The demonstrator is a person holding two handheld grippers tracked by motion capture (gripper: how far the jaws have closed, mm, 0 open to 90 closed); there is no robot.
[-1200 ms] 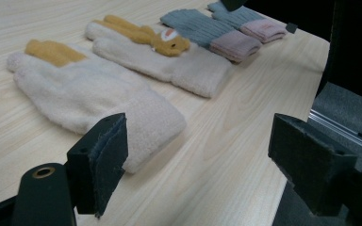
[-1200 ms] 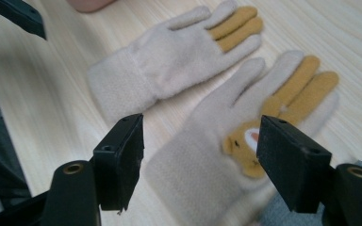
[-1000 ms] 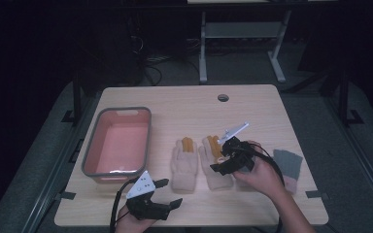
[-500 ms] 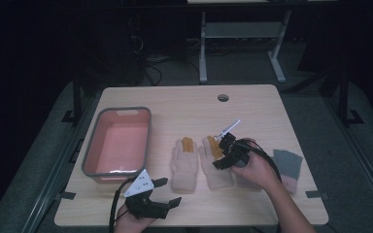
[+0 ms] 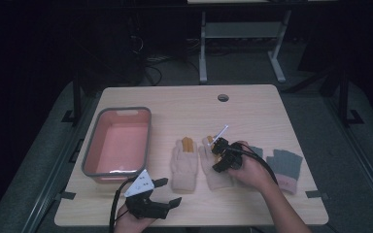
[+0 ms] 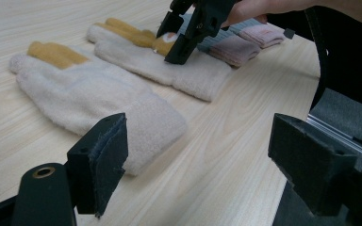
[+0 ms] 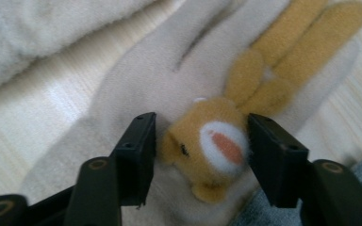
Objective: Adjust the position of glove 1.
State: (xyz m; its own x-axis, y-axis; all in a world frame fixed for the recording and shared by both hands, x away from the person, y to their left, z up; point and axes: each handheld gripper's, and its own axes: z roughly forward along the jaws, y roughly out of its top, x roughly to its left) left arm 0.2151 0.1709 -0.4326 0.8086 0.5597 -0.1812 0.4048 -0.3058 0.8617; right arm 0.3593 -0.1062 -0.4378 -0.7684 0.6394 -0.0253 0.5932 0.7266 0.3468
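Cream glove (image 5: 215, 165) w/ yellow animal face (image 7: 207, 143) lies mid-table, right of its twin (image 5: 183, 162). Right gripper (image 5: 222, 154) down on it, jaws just been closing, face between them, pads nearly touching. Left gripper (image 5: 161, 191) wide open, near edge.

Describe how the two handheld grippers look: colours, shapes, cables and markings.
Both grippers, left and right, are black with two blocky jaws carrying dark pads. Each has a pale three-cornered plate on top, the left one dotted, and a trailing black cable. Forearms appear bare.
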